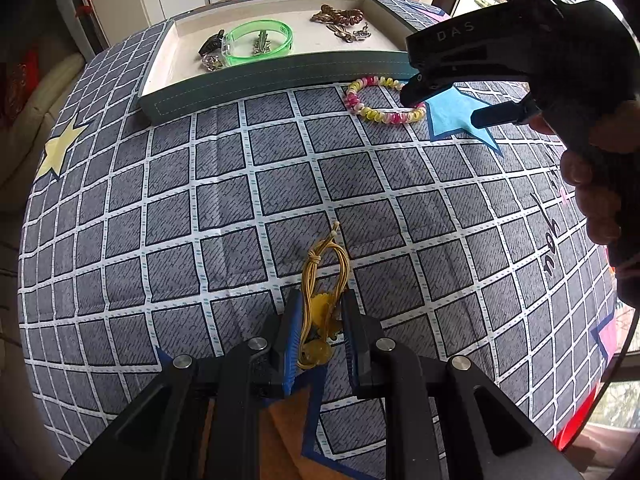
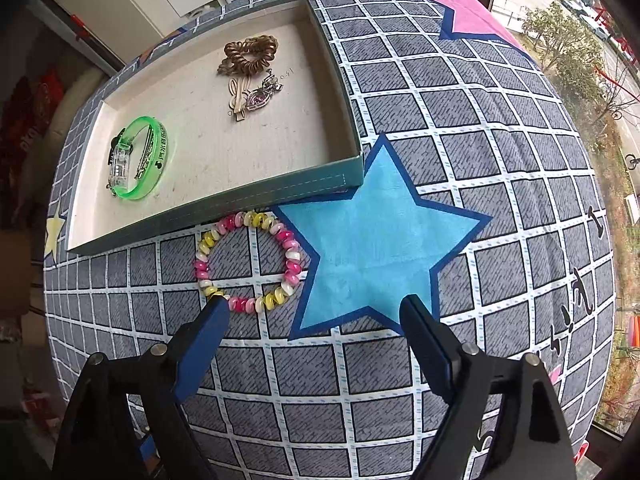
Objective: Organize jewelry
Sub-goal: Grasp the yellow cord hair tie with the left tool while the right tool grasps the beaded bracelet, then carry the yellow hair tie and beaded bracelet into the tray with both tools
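Note:
My left gripper is shut on a yellow hair tie with a yellow charm, held just above the checked cloth. My right gripper is open and empty, low over the cloth; its left fingertip touches or nearly touches the near edge of a pink, yellow and white coil bracelet. The bracelet lies in front of the grey-green tray, also in the left wrist view. The tray holds a green bangle, a brown coil hair tie and metal clips.
The grey checked cloth covers the table and carries a blue star, a pink star and a yellow star. The right gripper body and the hand holding it fill the left wrist view's upper right. A window is on the right.

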`<state>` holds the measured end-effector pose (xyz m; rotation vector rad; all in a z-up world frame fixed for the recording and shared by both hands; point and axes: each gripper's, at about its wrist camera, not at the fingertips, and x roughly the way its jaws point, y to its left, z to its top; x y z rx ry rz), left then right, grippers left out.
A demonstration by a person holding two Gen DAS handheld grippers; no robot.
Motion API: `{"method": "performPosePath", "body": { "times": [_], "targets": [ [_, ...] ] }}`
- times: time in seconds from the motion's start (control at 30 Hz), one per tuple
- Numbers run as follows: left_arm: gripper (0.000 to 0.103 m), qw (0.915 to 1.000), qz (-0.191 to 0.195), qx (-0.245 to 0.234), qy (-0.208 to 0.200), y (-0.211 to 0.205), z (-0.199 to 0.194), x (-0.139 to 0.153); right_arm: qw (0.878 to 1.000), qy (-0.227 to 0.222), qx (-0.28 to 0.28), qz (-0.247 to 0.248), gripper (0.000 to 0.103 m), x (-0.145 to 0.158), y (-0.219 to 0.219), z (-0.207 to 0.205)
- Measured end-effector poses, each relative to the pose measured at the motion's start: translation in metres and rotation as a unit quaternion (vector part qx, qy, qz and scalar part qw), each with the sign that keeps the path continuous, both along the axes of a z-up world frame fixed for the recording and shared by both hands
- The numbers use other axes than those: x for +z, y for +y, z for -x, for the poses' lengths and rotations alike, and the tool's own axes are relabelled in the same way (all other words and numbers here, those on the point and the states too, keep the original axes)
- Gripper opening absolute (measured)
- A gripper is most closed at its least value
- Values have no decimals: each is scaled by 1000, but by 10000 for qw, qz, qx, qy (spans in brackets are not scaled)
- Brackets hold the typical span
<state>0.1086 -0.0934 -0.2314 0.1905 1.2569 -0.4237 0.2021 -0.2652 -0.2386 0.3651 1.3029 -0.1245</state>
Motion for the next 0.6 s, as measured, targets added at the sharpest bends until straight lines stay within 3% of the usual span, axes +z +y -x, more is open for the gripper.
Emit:
{"method": "performPosePath", "body": {
  "times": [0.03, 0.17, 0.27, 0.4, 0.53, 0.6],
  "targets": [
    [32, 10000, 1, 5, 3, 1, 2, -2, 10000, 23, 27, 60, 77, -3, 2, -5],
    [32, 10000, 2, 19, 6, 3, 5, -2, 9979, 19, 316, 571, 72, -6, 19, -16],
    [32, 10000, 11, 39, 4, 3, 5, -3, 9928, 1, 698, 972, 55, -6, 34, -17],
    [32, 10000, 20, 54, 6, 2, 3, -4, 9892, 16, 1013, 1056, 13, -4, 46, -14],
    [32, 10000, 46, 77, -19, 2, 1, -2, 9894, 3, 1045, 1008, 10, -5, 48, -2],
    [32, 9999, 61, 105, -32, 5, -1, 0, 9926, -35, 947, 758, 9, -4, 40, 10]
  ]
}}
